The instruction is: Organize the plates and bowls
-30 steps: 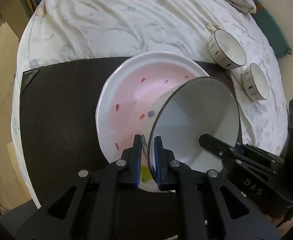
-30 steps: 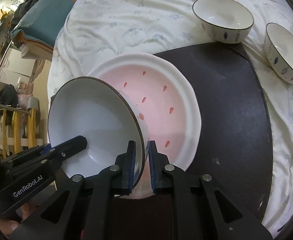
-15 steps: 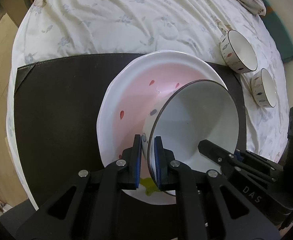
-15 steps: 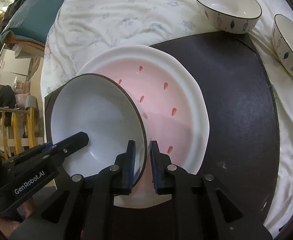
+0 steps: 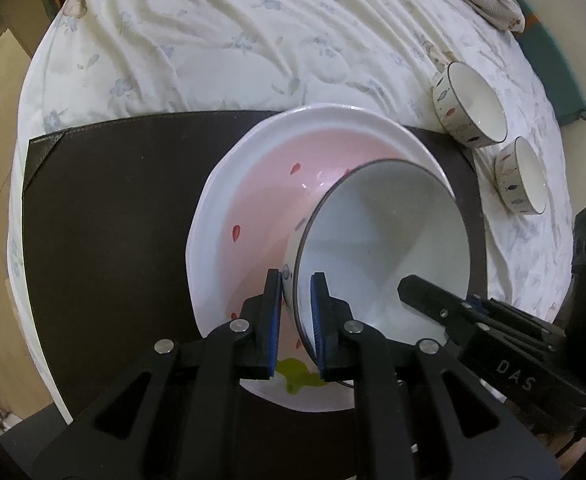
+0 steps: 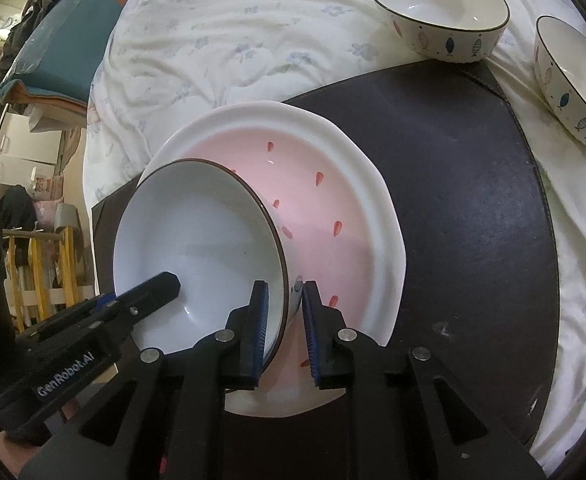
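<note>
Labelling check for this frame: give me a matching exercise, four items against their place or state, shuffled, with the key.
Items:
1. white bowl with dark rim
2. pink-centred white plate
3. dark brown mat
4. two fish-patterned bowls

Places or states:
A. on the floral sheet, beside the mat
B. spread on the floral sheet, under the plate
C. lying on the mat
D. rim between the fingers of both the left gripper and right gripper, over the plate

Pairs: 1-D, 2-C, 3-B, 4-A

bowls [image 6: 197, 256] [image 6: 439, 8] [image 6: 573, 76]: 3 | plate [image 6: 357, 216]: 1 | mat [image 6: 473, 200]: 1

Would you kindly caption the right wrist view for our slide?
Both claws grip the tilted white dark-rimmed bowl over the pink-centred white plate.
</note>
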`<state>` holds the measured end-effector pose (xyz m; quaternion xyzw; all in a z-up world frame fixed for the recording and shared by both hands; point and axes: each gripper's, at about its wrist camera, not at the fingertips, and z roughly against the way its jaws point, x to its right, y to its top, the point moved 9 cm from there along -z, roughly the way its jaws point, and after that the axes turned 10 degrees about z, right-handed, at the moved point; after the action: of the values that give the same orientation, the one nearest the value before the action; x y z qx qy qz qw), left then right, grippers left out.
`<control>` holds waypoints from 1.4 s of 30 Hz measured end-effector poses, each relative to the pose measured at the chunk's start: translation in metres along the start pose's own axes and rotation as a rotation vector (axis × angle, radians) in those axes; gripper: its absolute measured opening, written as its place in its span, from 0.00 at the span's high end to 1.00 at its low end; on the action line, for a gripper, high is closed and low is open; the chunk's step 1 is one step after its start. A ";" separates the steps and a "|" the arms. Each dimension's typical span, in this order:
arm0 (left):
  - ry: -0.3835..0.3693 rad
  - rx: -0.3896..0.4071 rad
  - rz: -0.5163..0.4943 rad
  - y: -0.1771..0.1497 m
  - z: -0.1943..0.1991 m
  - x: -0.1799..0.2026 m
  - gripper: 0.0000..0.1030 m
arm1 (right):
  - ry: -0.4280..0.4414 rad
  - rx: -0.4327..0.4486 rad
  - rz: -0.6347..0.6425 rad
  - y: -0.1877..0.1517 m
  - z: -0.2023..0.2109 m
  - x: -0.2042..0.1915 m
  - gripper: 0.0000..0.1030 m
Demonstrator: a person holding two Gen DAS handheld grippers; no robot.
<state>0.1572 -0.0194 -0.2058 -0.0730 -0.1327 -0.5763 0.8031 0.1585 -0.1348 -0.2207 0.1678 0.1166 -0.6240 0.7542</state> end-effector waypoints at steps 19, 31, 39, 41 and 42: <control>0.113 0.195 -0.073 0.020 0.033 -0.003 0.44 | -0.002 0.109 -0.006 0.008 0.029 0.006 0.80; 0.098 0.257 -0.118 0.021 0.049 0.011 0.44 | -0.004 0.151 0.006 0.010 0.042 0.010 0.80; 0.106 0.319 -0.158 0.015 0.075 0.016 0.31 | 0.066 0.234 0.026 0.013 0.074 0.004 0.79; 0.100 0.339 -0.142 0.017 0.081 0.018 0.20 | 0.072 0.248 0.021 0.013 0.080 0.006 0.73; 0.100 0.347 -0.133 0.018 0.084 0.020 0.14 | 0.080 0.256 0.012 0.012 0.085 0.008 0.63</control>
<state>0.1690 -0.0091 -0.1191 0.1044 -0.1946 -0.5996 0.7692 0.1694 -0.1738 -0.1446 0.2882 0.0649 -0.6223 0.7249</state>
